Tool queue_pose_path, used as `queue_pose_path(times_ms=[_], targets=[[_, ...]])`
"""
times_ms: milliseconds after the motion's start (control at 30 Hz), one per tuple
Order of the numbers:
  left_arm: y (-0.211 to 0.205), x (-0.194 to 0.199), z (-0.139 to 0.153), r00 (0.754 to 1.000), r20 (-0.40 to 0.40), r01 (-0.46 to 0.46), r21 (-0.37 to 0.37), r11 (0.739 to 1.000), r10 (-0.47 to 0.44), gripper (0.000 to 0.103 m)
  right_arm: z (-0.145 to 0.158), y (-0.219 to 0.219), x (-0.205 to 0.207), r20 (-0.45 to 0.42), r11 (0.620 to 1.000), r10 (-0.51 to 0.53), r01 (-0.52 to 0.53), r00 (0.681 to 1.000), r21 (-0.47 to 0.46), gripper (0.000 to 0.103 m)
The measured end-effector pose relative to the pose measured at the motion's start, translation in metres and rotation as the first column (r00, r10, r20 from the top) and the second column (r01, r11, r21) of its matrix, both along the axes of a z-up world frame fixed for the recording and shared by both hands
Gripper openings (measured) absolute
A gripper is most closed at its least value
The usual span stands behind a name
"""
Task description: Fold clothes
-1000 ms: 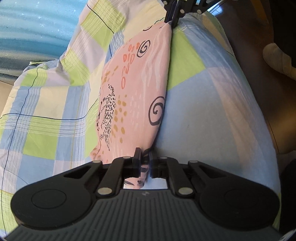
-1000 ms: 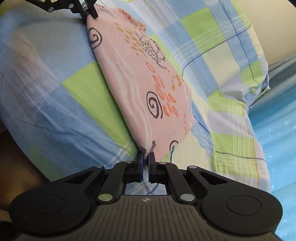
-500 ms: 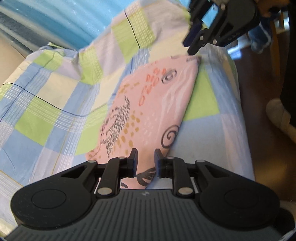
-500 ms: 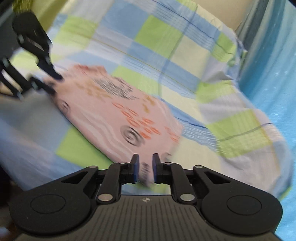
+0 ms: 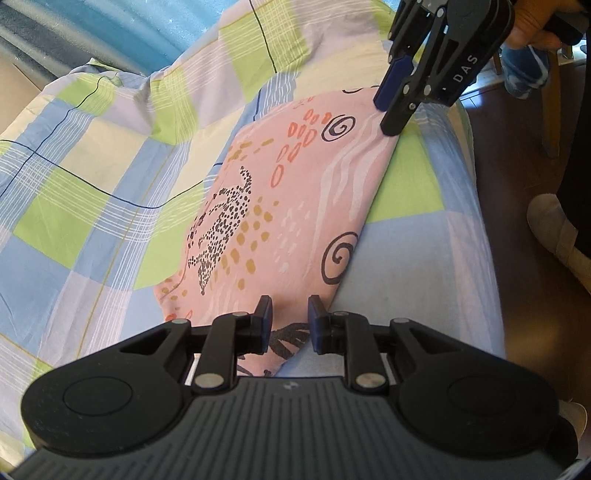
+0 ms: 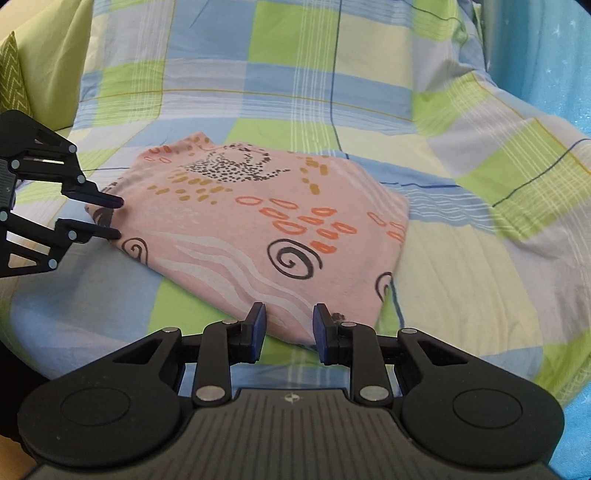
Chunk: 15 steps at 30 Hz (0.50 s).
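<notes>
A folded pink garment [image 5: 295, 206] [image 6: 258, 225] with spirals, orange ovals and a dotted black print lies flat on a checked bedsheet [image 5: 92, 192] [image 6: 295, 85]. My left gripper [image 5: 290, 317] stands open just above the garment's near corner, nothing between its fingers. It also shows at the left edge of the right wrist view, the left gripper [image 6: 116, 218] open at the garment's left corner. My right gripper [image 6: 289, 321] is open over the garment's near edge. In the left wrist view the right gripper [image 5: 388, 107] hovers open at the far corner, held by a hand [image 5: 532, 26].
The bed's edge runs down the right side, with dark wooden floor [image 5: 524, 155] beyond it and a socked foot [image 5: 557, 229] standing there. A blue surface [image 6: 569, 74] lies beyond the sheet. A green zigzag cushion [image 6: 11, 81] sits at the far left.
Both grippers have let go of the garment's corners and opened. The garment has dropped from hanging stretched between them to lying flat on the sheet. Both grippers have drawn back slightly.
</notes>
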<state>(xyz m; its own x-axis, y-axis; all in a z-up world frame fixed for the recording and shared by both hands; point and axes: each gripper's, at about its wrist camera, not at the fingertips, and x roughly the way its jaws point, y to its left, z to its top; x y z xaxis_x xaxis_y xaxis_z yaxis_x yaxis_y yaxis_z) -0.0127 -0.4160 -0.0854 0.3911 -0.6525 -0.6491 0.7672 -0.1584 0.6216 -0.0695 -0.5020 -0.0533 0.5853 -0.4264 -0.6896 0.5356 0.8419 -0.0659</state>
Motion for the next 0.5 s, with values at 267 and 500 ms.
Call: queue_pose_path(times_ms=[267, 500], targets=[[0.000, 0.000, -0.001, 1.000, 0.009, 0.002, 0.000, 1.000, -0.002, 0.019, 0.005, 0.033, 0.002, -0.069, 0.972, 0.066, -0.080, 0.995, -0.222, 0.025], [0.005, 0.004, 0.005, 1.000, -0.014, 0.001, -0.038, 0.999, -0.001, 0.028, -0.006, 0.068, 0.032, -0.186, 0.891, 0.246, -0.297, 0.951, -0.343, 0.027]])
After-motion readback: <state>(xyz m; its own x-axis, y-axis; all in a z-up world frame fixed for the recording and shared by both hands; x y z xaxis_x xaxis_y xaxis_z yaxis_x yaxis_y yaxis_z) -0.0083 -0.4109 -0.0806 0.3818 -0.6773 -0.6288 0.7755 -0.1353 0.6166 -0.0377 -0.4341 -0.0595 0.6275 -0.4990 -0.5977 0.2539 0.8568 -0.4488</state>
